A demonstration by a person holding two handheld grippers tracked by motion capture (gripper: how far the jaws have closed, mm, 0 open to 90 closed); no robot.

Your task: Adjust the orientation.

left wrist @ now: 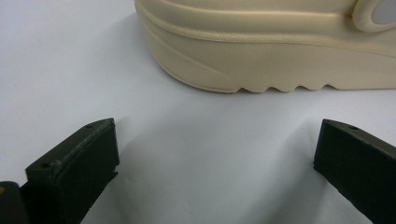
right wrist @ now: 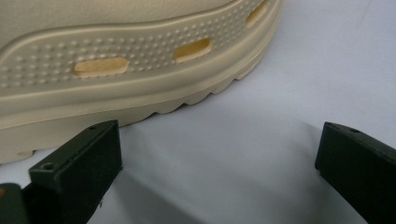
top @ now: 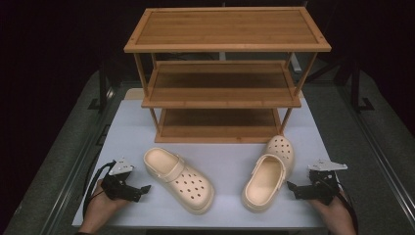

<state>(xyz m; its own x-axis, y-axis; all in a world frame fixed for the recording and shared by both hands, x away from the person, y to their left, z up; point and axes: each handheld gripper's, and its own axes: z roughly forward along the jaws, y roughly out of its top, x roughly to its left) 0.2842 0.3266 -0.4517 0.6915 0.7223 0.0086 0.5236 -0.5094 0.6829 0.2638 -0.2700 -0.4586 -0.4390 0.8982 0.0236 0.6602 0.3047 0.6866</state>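
Both grippers' fingers (left wrist: 74, 163) wide apart, empty, beside cream clogs (top: 180, 178).

- The rack (top: 222, 73) stands at the far side of the table (top: 132, 122).
- The left clog (top: 178, 178) lies in front of the rack, towards its left end.
- The right clog (top: 270, 172) lies in front of the rack's right end, with its toe near the rack's front right leg.
- The left gripper (top: 142, 192) rests in front of the rack, just left of the left clog.
- The right gripper (top: 292, 188) rests in front of the rack, just right of the right clog.

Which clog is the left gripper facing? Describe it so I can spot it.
Start at the wooden rack at the table's far side. In front of it lie two cream clogs; take the left clog, near the left gripper. Its holed toe points toward the person, while the right clog points toward the rack.
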